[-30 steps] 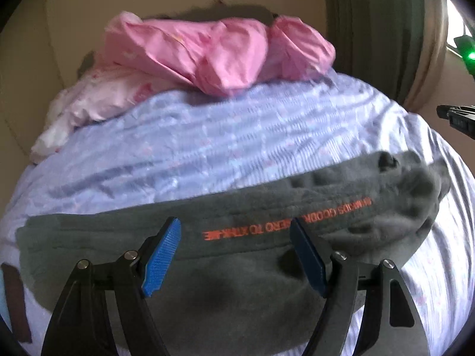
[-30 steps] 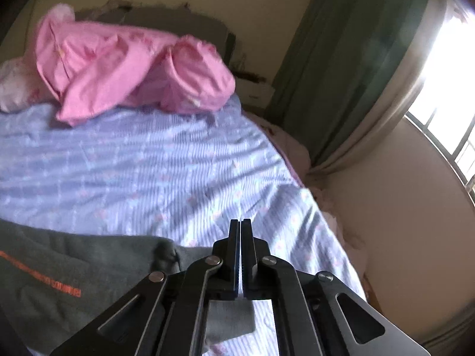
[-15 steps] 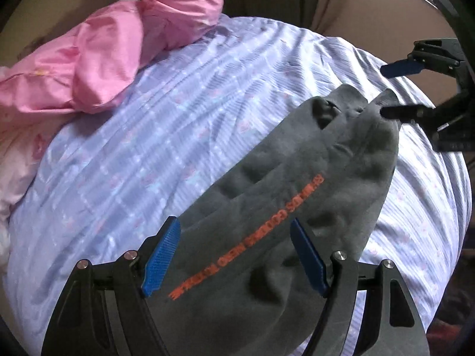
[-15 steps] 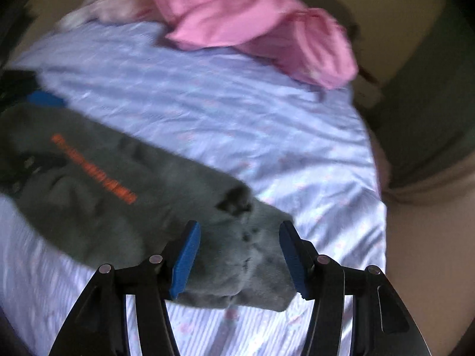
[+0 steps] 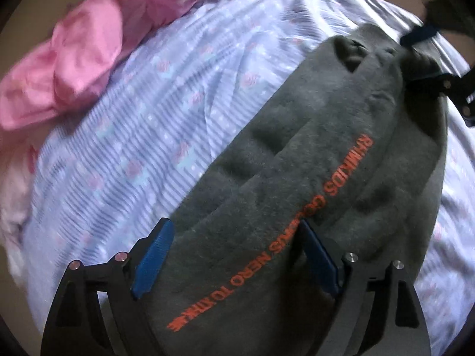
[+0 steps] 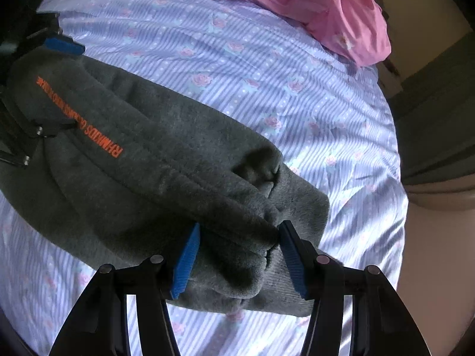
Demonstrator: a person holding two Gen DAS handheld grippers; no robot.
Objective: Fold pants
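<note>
Dark grey fleece pants [image 5: 297, 160] with orange lettering lie folded lengthwise on the lilac striped bed sheet [image 5: 154, 112]. My left gripper [image 5: 237, 255] is open, its blue pads astride one end of the pants. My right gripper [image 6: 237, 255] is open with its pads on either side of the bunched other end of the pants [image 6: 166, 160]. Each gripper shows in the other's view: the right gripper [image 5: 421, 56] at the far end, the left gripper [image 6: 50, 83] at the left edge.
A crumpled pink quilt [image 5: 89, 50] lies at the head of the bed, also in the right wrist view [image 6: 326, 3]. The sheet [image 6: 267, 74] surrounds the pants. A dark curtain [image 6: 439, 112] and beige wall stand beyond the bed's right edge.
The right gripper opened from shut, swung toward the pants and came down over their end. The left gripper stayed open and moved closer along the pants.
</note>
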